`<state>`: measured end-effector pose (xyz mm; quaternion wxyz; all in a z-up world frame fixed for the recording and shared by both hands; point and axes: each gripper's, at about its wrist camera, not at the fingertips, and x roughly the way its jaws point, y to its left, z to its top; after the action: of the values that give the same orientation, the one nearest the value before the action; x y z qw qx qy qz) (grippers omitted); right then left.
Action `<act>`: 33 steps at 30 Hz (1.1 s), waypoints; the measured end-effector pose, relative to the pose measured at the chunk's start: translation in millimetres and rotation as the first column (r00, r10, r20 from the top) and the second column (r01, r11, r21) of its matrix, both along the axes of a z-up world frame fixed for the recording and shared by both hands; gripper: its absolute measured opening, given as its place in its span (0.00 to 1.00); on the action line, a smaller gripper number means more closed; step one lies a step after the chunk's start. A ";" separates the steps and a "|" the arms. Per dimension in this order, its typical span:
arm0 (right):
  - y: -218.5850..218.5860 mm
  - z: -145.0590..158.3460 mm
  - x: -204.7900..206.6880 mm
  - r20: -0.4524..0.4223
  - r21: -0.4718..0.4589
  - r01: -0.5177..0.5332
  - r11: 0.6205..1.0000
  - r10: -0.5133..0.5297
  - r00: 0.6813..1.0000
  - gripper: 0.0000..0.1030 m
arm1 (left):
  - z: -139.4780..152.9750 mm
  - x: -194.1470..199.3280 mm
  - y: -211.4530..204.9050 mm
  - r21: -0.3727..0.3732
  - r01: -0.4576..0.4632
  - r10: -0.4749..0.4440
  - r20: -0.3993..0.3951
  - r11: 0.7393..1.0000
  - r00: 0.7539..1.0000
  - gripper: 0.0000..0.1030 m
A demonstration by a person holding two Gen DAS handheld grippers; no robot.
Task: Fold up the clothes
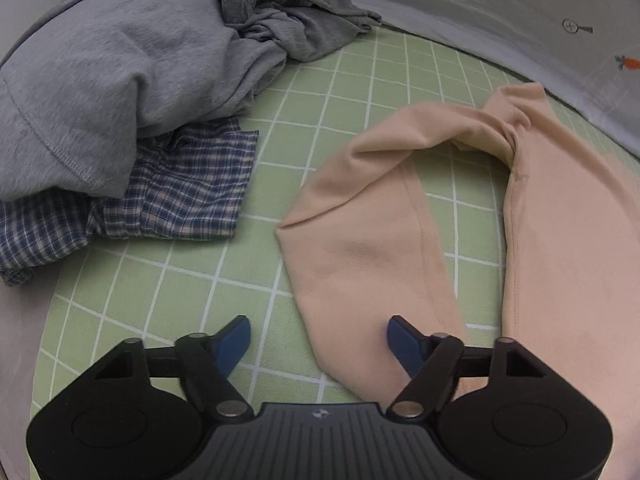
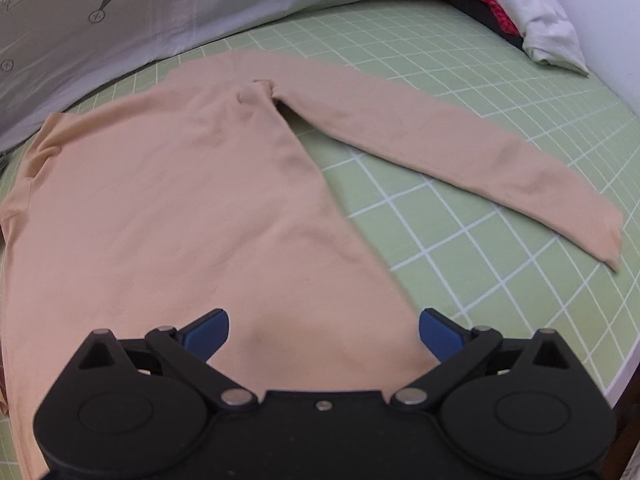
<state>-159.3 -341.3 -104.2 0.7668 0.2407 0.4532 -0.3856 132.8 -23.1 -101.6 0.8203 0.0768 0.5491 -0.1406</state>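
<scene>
A peach long-sleeved top (image 2: 168, 208) lies spread flat on the green checked bed sheet (image 2: 500, 128). Its one sleeve (image 2: 460, 160) stretches out to the right. The other sleeve (image 1: 360, 232) is bent and runs toward the left gripper. My left gripper (image 1: 320, 340) is open, its right blue fingertip (image 1: 404, 340) over the cuff end of that sleeve, the left one over bare sheet. My right gripper (image 2: 324, 332) is open above the top's lower hem, both blue pads apart with the cloth below them.
A pile of grey garments (image 1: 120, 80) and a blue plaid piece (image 1: 172, 192) lie at the left. A pale printed quilt (image 2: 120, 20) lines the far edge. White cloth (image 2: 548, 28) and a pink-black item (image 2: 484, 4) sit at the far right corner.
</scene>
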 end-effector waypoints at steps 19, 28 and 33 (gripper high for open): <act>-8.4 -6.4 -4.9 0.027 0.012 0.005 1.000 -0.006 1.000 0.99 | 64.6 -13.5 22.5 0.210 -0.007 -0.086 0.433 0.978 0.897 0.03; -13.0 -12.1 -10.4 0.015 0.032 0.019 0.999 -0.019 1.000 0.99 | 14.0 -46.3 56.8 0.062 0.002 -0.006 0.076 0.998 0.997 0.29; -10.5 -14.9 -3.8 -0.012 0.030 -0.002 1.000 0.002 1.000 1.00 | 24.4 -34.1 94.0 -0.067 -0.238 0.244 0.115 0.969 0.963 0.57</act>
<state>-163.1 -351.8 -119.1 0.7606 0.2494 0.4639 -0.3795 98.8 71.0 -77.3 0.8651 -0.0039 0.4992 -0.0494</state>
